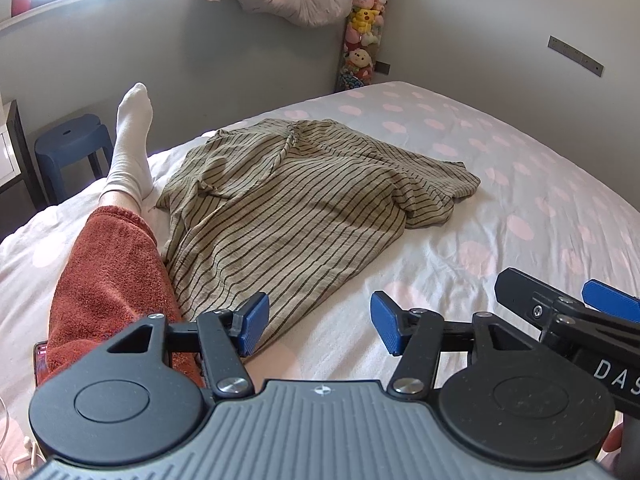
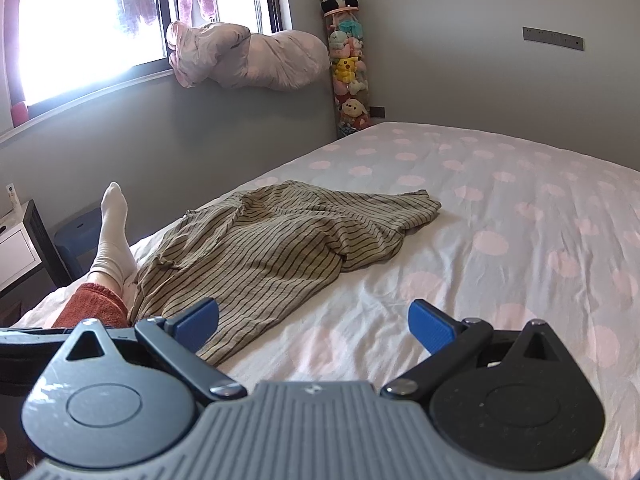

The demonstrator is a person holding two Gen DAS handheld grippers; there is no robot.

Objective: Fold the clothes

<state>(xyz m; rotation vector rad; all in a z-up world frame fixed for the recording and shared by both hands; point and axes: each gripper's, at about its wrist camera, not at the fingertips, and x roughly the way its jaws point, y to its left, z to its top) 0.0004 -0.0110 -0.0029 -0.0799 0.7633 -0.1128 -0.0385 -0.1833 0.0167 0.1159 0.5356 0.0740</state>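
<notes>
A beige shirt with dark stripes (image 1: 280, 200) lies crumpled on the bed, and it also shows in the right wrist view (image 2: 264, 248). My left gripper (image 1: 318, 326) is open and empty, just above the shirt's near hem. My right gripper (image 2: 314, 326) is open and empty, its left finger over the shirt's near corner. The right gripper's body shows in the left wrist view (image 1: 568, 312) at the lower right.
The bed (image 1: 520, 200) has a white sheet with pink dots. A person's leg in a red trouser (image 1: 104, 272) and white sock (image 1: 130, 140) lies left of the shirt. A blue stool (image 1: 72, 148) and a tube of plush toys (image 1: 362, 28) stand by the wall.
</notes>
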